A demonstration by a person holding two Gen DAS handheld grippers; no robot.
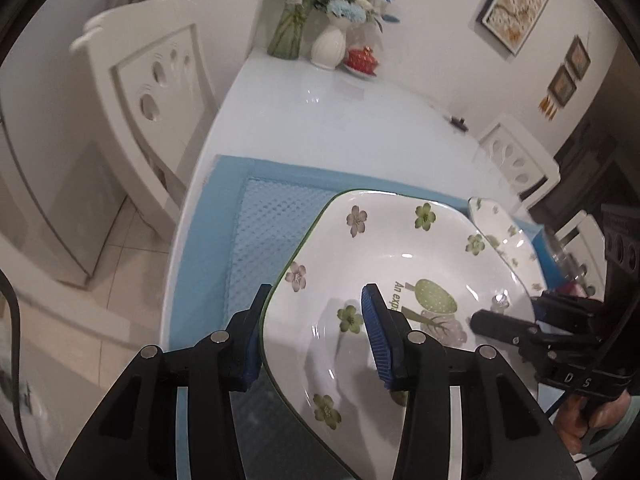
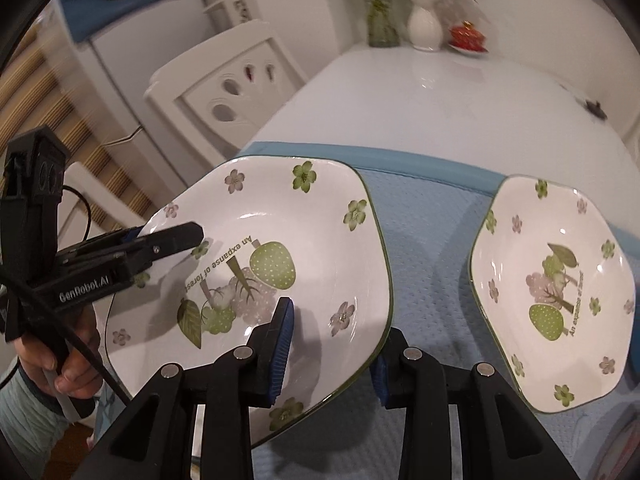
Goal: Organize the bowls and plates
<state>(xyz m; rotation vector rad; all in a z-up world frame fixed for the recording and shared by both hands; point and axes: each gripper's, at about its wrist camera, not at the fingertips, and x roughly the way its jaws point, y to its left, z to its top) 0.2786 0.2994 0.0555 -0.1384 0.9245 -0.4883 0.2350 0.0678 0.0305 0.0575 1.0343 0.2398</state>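
Observation:
A large white plate (image 1: 400,248) (image 2: 304,232) with green flowers and a tree print hangs tilted over the blue mat (image 1: 264,224) (image 2: 432,232). My left gripper (image 1: 316,312) is shut on its rim, one pad outside and one inside. In the right wrist view that gripper (image 2: 172,236) clamps the plate's left edge, with a hand below it. My right gripper (image 2: 336,344) is shut on the near right rim, and it shows at the plate's far side (image 1: 492,320) in the left wrist view. A smaller matching plate (image 2: 552,288) (image 1: 500,232) lies on the mat to the right.
The white table (image 1: 320,120) runs back to a glass vase of flowers (image 2: 382,20), a white vase (image 2: 426,28) and a red pot (image 2: 466,36). A small dark object (image 2: 596,108) lies near the far right edge. White chairs (image 1: 152,92) (image 1: 516,160) flank the table.

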